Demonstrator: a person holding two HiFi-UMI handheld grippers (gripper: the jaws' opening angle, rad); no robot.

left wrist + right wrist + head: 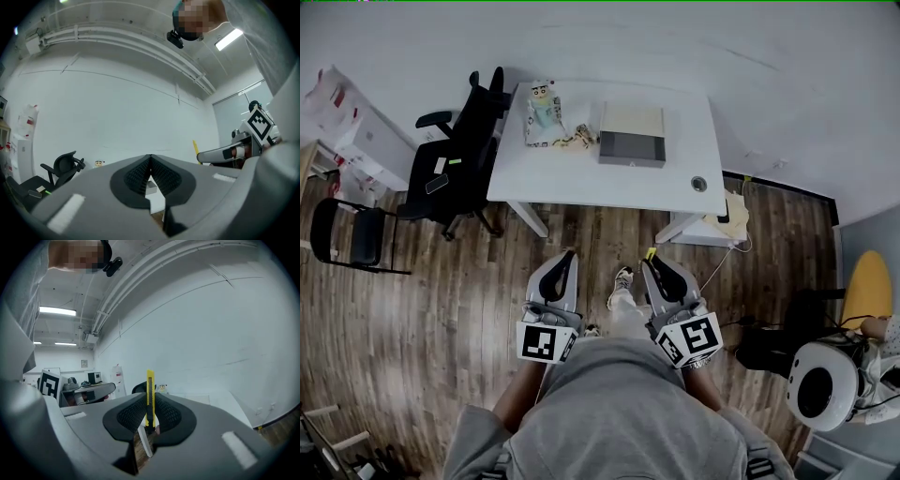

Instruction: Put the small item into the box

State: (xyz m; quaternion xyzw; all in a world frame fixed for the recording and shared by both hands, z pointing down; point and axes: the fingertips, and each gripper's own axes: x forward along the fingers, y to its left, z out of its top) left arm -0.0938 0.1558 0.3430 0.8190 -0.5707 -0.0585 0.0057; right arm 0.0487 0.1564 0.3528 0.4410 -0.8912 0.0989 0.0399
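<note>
Knife (150,385): yellow, upright, pinched in the right gripper (149,414), well short of the box.
Left gripper (150,164): jaws pressed together, nothing between them.
Box (631,136): on the white table (581,178), far ahead of both grippers.
Chair (459,155): black, at the table's left end.

no legible words, numbers, brands, wall sign (84,363) too small to read

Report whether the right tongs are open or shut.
Shut on the yellow utility knife, which stands clamped upright in the right tongs.
</note>
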